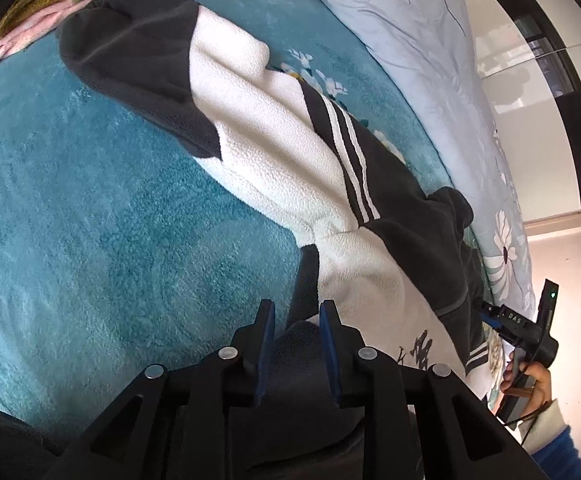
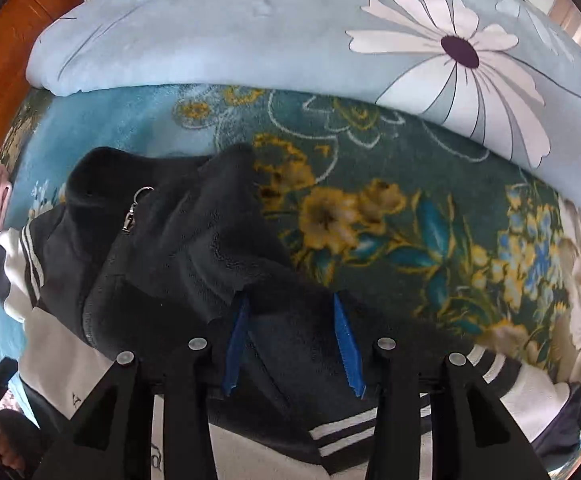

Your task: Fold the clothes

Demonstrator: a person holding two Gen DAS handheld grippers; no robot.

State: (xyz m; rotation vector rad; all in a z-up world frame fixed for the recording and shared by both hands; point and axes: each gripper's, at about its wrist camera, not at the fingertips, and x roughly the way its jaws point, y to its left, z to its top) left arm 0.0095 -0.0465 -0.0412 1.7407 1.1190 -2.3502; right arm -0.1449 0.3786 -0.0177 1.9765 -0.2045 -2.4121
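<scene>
On the teal bed blanket (image 1: 90, 200) the black-and-white fleece jacket (image 1: 274, 168) lies spread, left gripper (image 1: 296, 344) and right gripper (image 2: 294, 340) both spread apart over its fabric — a shallow pinch could slip off that thick fleece.

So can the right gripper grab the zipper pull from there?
Probably yes: the zipper pull lies exposed on the jacket, up and left of the right gripper, whose jaws stand open with nothing between.
</scene>
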